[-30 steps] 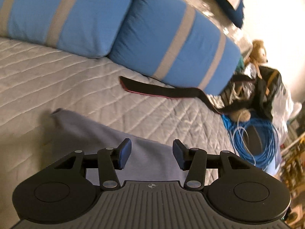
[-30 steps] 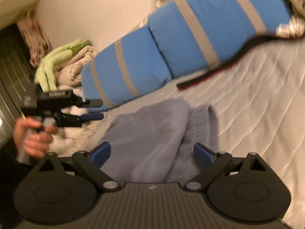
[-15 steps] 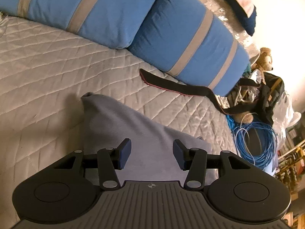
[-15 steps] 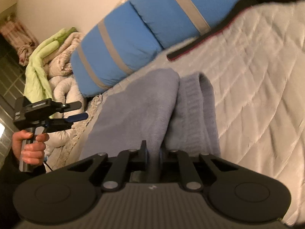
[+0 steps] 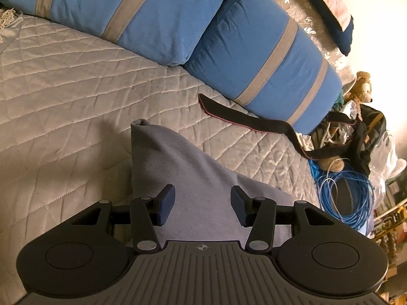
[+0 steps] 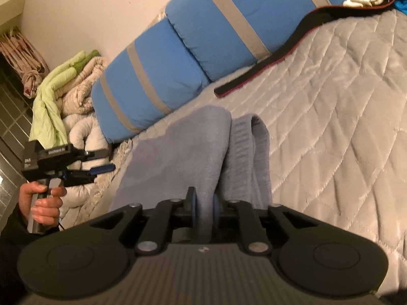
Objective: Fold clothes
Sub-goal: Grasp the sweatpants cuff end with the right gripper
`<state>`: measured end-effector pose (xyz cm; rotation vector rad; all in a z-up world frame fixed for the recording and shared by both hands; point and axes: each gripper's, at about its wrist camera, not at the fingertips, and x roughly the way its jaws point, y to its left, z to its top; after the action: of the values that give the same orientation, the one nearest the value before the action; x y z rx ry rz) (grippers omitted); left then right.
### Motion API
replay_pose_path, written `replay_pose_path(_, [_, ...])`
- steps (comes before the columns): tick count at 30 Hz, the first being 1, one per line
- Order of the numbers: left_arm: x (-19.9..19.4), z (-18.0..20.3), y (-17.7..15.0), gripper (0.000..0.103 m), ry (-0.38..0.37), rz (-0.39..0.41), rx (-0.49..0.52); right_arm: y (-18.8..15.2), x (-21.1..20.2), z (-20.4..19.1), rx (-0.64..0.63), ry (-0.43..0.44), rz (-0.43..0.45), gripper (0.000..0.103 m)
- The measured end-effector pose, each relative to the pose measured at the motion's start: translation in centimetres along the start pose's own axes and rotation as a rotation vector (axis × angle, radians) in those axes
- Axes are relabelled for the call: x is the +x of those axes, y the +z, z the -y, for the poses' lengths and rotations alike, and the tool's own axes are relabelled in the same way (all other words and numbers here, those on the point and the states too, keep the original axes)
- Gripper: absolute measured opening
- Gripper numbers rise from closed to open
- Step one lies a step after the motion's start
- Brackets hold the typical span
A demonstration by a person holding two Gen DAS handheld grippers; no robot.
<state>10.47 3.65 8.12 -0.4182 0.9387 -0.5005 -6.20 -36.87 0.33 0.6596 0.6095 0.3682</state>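
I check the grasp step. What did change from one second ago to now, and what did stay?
The right gripper closed from wide open onto a fold of the grey garment; its jaws have just been opening a little, cloth between the pads. The left gripper moved in over the garment, open as before. Pillows and strap stayed.

The right hand-held gripper [image 6: 203, 207], jaws just reopening, pinches the grey garment [image 6: 178, 152].
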Motion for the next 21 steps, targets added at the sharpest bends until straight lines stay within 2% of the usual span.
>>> replay_pose_path(1, [0.0, 0.0, 0.0, 0.047, 0.001, 0.001, 0.0, 0.2, -0.1, 0.0, 0.0, 0.004, 0.021, 0.058])
replay_pose_path(2, [0.0, 0.0, 0.0, 0.047, 0.001, 0.001, -0.002, 0.5, -0.1, 0.1, 0.005, 0.006, 0.036, 0.067])
replay_pose_path(7, [0.2, -0.1, 0.2, 0.047, 0.003, -0.011, -0.015, 2.6, 1.9, 0.8, 0.046, -0.005, 0.065, 0.067])
replay_pose_path(12, [0.5, -0.4, 0.2, 0.047, 0.0, -0.024, -0.019, 4.5, 5.4, 1.0, 0.062, -0.012, 0.04, 0.067])
replay_pose_path(17, [0.7, -0.8, 0.0, 0.047, -0.004, -0.04, -0.019, 4.7, 7.0, 1.3, 0.055, -0.005, 0.033, 0.065])
replay_pose_path(19, [0.8, -0.6, -0.3, 0.047, 0.013, -0.046, 0.002, 4.6, 6.9, 1.5, 0.057, 0.0, 0.038, 0.063])
replay_pose_path(21, [0.9, 0.2, -0.5, 0.047, 0.071, -0.046, 0.056, 4.6, 6.9, 1.7, 0.065, 0.004, 0.039, 0.062])
